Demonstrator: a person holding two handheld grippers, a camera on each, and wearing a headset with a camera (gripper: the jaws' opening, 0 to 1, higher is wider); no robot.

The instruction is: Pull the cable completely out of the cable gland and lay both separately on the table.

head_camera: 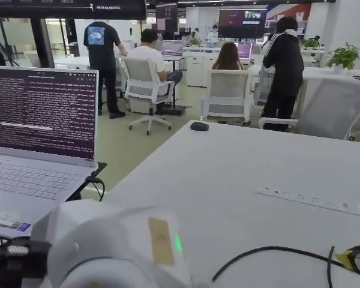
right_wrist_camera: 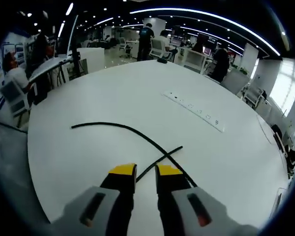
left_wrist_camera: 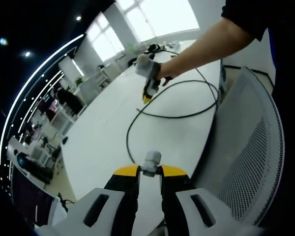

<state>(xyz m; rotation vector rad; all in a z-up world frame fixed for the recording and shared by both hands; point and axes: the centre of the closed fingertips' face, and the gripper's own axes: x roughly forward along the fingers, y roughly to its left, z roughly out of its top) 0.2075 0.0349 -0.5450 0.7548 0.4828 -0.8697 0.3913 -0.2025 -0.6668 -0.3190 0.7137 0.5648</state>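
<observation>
On table (left_wrist_camera: pixel 103 137), cable (left_wrist_camera: pixel 177 116), L claw (left_wrist_camera: pixel 149 172) pinching gland (left_wrist_camera: pixel 151 160)

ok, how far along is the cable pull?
Nothing is finished yet. In hand: the left gripper is shut on the cable gland. The right gripper looks closed on the black cable, which runs right up to the gland and is apparently not yet pulled out. Left to do: draw the cable free, then lay both apart on the white table.
</observation>
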